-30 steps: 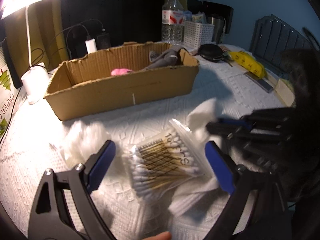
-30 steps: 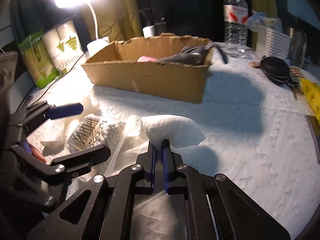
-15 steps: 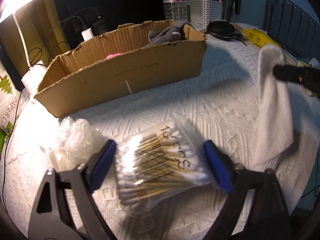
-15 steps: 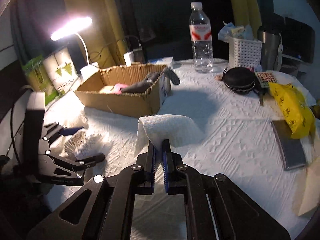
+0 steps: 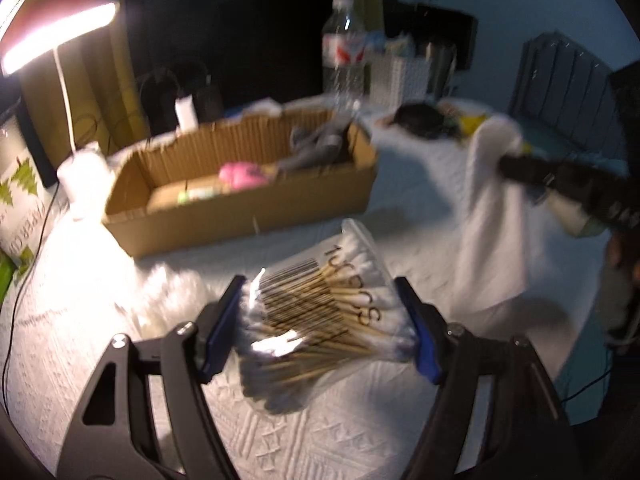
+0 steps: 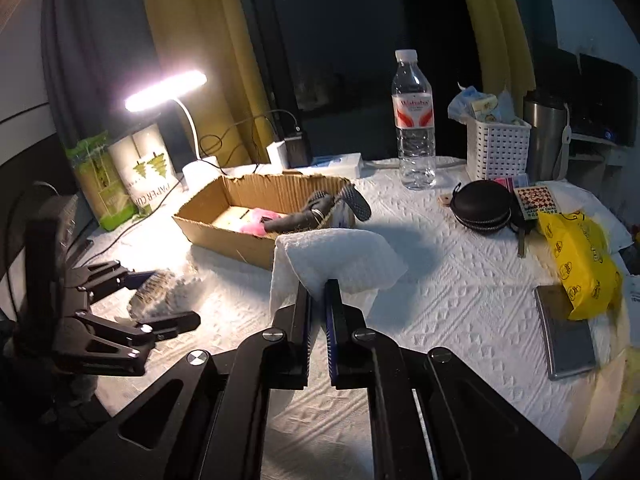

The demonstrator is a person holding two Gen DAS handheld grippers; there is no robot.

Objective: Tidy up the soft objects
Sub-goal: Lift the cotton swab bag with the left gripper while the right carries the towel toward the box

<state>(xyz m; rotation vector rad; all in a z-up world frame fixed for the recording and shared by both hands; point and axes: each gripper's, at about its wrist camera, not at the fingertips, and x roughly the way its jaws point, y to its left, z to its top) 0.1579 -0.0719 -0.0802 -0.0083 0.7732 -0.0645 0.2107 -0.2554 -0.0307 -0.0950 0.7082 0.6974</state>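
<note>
A clear bag of cotton swabs (image 5: pixel 320 308) hangs between the blue pads of my left gripper (image 5: pixel 320 324), just above the white tablecloth. The jaws are closing and both pads touch the bag's ends. My right gripper (image 6: pixel 319 292) is shut on a white towel (image 6: pixel 340 260), held up over the table with its length hanging down (image 5: pixel 492 232). Behind both stands an open cardboard box (image 5: pixel 248 208) holding a pink item (image 5: pixel 244 174) and a grey sock-like item (image 5: pixel 316 148). In the right wrist view my left gripper (image 6: pixel 168 300) is at the lower left.
A lit desk lamp (image 6: pixel 166 90) and paper packs (image 6: pixel 140 172) stand at the left. A water bottle (image 6: pixel 414 120), white basket (image 6: pixel 498 150), black pouch (image 6: pixel 484 206), yellow bag (image 6: pixel 580 264) and grey flat case (image 6: pixel 566 332) lie on the right. A crumpled clear wrap (image 5: pixel 172 288) is beside the swabs.
The left jaws have narrowed onto the swab bag and lifted it off the cloth. My right gripper has carried the white towel up and away to the right.
</note>
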